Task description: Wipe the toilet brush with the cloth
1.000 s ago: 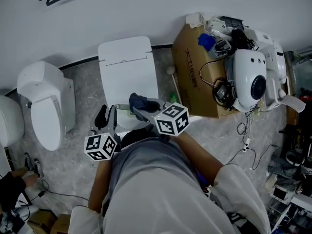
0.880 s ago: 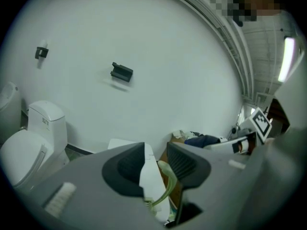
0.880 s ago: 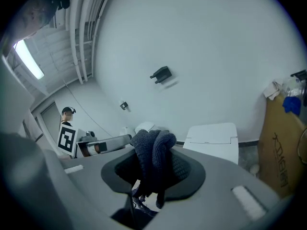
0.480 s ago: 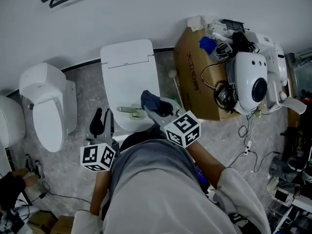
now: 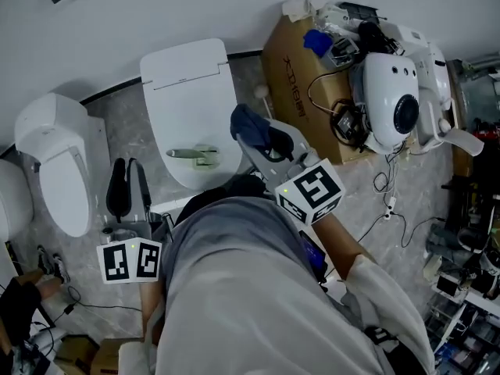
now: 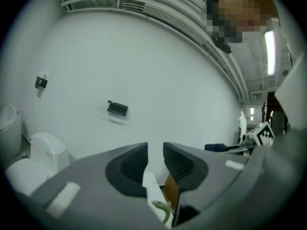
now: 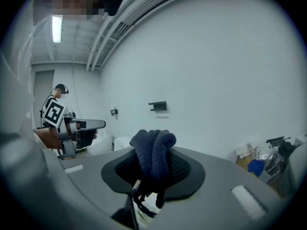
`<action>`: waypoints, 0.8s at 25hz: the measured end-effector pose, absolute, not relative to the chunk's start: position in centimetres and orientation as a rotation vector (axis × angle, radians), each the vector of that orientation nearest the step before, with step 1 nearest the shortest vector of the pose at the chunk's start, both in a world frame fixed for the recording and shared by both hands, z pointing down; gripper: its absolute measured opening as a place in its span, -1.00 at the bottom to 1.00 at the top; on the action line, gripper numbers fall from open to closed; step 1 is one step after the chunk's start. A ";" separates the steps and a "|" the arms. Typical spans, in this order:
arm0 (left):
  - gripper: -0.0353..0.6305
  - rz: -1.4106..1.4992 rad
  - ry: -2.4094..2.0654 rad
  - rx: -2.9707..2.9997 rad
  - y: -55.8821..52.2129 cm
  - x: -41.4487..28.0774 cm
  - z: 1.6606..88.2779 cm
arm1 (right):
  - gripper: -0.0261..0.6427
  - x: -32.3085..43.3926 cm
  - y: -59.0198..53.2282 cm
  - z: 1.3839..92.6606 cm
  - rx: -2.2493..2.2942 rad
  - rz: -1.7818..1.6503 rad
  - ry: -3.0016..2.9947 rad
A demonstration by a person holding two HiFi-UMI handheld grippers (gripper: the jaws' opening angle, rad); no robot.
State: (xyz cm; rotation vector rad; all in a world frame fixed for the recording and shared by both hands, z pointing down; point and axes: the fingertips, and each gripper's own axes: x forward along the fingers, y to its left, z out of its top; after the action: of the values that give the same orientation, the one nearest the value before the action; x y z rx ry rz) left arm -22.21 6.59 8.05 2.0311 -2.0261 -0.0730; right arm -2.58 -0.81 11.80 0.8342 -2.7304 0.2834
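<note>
Toilet brush, position: the toilet brush point(image 5: 192, 156) lies flat on the closed lid of the toilet point(image 5: 187, 76), toward the lid's near end; no gripper touches it.
Toilet brush, appearance: pale green and slim, with a thin end at the person's left and a bulkier end at the right. No soiling can be made out at this range.
Long axis: roughly left to right across the lid.
Right gripper: the right gripper point(image 7: 152, 169) is clamped on the cloth point(image 7: 152, 150), a dark blue bunched wad that stands proud of the jaws.
Left gripper: the left gripper point(image 6: 155, 159) has its jaws a narrow gap apart, with nothing between them.
Key relation: the brush lies between the two grippers. The cloth sits just right of and beyond the bulky end; the left gripper is beside the toilet's left edge, nearer the thin end.
Judgement: the left gripper is better placed to take the thin end, with the cloth then brought leftward along the axis.
</note>
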 end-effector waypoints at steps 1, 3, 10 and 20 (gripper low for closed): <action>-0.89 -0.078 -2.030 2.034 6.7 -22.0 7.7 | -0.59 -2.2 -0.8 11.4 0.840 0.275 -2.729; -0.89 -0.082 -2.036 2.042 7.1 -21.7 7.2 | -0.59 -1.4 -0.6 10.8 0.852 0.267 -2.726; -0.89 -0.052 -2.076 2.010 7.9 -21.9 7.3 | -0.60 -0.1 0.2 10.3 0.860 0.257 -2.714; -0.89 -0.009 -2.044 1.993 8.1 -20.8 8.1 | -0.60 -0.1 1.4 10.7 0.811 0.266 -2.705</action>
State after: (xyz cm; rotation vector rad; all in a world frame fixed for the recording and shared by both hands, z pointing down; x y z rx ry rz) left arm -20.79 8.07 8.14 1.9928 -2.0436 -0.0094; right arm -0.14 1.39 10.70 0.8106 -2.7052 0.2662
